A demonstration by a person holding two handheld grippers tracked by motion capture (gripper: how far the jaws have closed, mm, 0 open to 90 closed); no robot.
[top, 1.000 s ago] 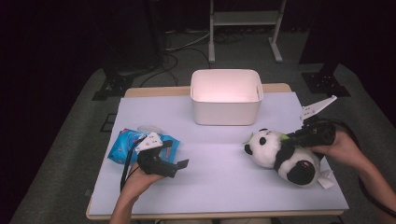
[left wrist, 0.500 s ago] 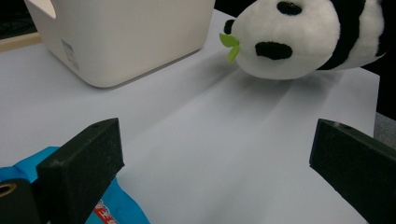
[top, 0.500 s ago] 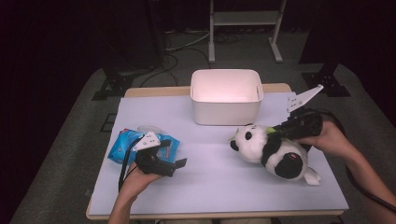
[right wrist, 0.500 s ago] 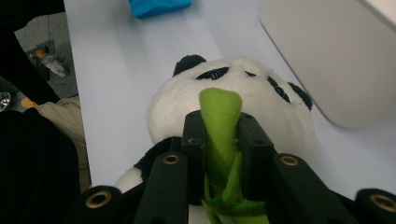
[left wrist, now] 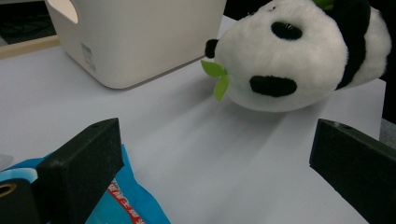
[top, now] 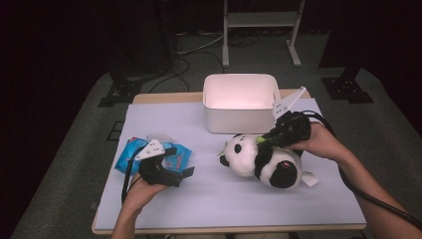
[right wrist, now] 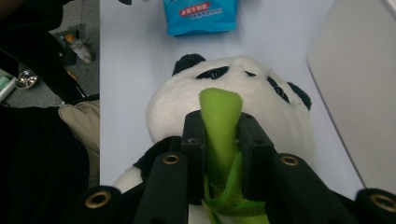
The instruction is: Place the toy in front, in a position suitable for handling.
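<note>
Since a second ago, the panda (top: 261,159) moves across the table (top: 224,199) from the right edge toward the middle, closer to the bin (top: 239,107). The right gripper (top: 283,130) carries it along. The left gripper (top: 166,167) stays where it was, by the blue pack (top: 130,155).

In the right gripper view, the right jaws are clamped on the green strip (right wrist: 219,126) on the panda's neck. The panda's head hangs past the jaws. In the left gripper view, the left jaws stand wide apart with nothing between them, and the blue pack lies just under the left one.

From the middle of the table, the panda is at about 3 o'clock and the bin is at 12 o'clock. The panda's head almost touches the front of the bin. The pack is at 9 o'clock.

It looks like the toys go into the bin. The bin looks empty inside. So the panda is picked up but not yet in. It needs to go up and over the rim. The pack is left to do after that.
</note>
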